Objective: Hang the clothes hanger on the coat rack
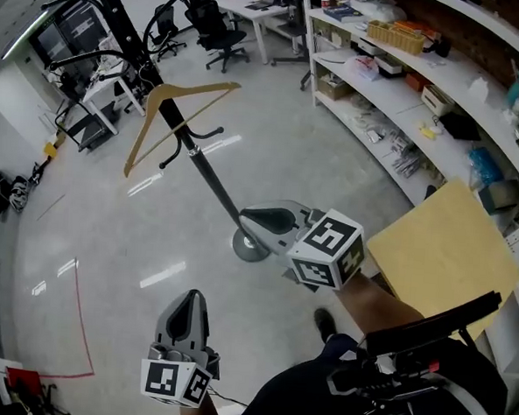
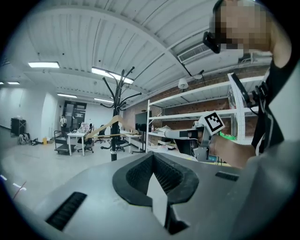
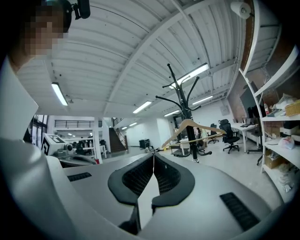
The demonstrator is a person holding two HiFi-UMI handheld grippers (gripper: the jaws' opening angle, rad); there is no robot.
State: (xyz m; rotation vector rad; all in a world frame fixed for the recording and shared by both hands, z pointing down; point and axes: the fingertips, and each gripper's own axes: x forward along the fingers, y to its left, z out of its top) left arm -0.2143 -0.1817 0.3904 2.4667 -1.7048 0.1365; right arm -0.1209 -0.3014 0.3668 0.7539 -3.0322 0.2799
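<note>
Nearest us, our left gripper [image 1: 190, 299] is clenched, with nothing between its jaws. Beyond it, our right gripper [image 1: 248, 217] is likewise clenched and empty. Farther off, the wooden clothes hanger [image 1: 199, 89] hangs on the black coat rack [image 1: 213, 180].

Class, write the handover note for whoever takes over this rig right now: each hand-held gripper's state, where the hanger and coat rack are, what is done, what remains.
Left hand-held gripper: shut, empty.
Right hand-held gripper: shut, empty.
Light wooden clothes hanger: hanging from a lower arm of the black metal coat rack, with neither gripper touching it.
Done: the hanger looks hung.
Left: nothing obvious. At most, check that it sits securely.
</note>
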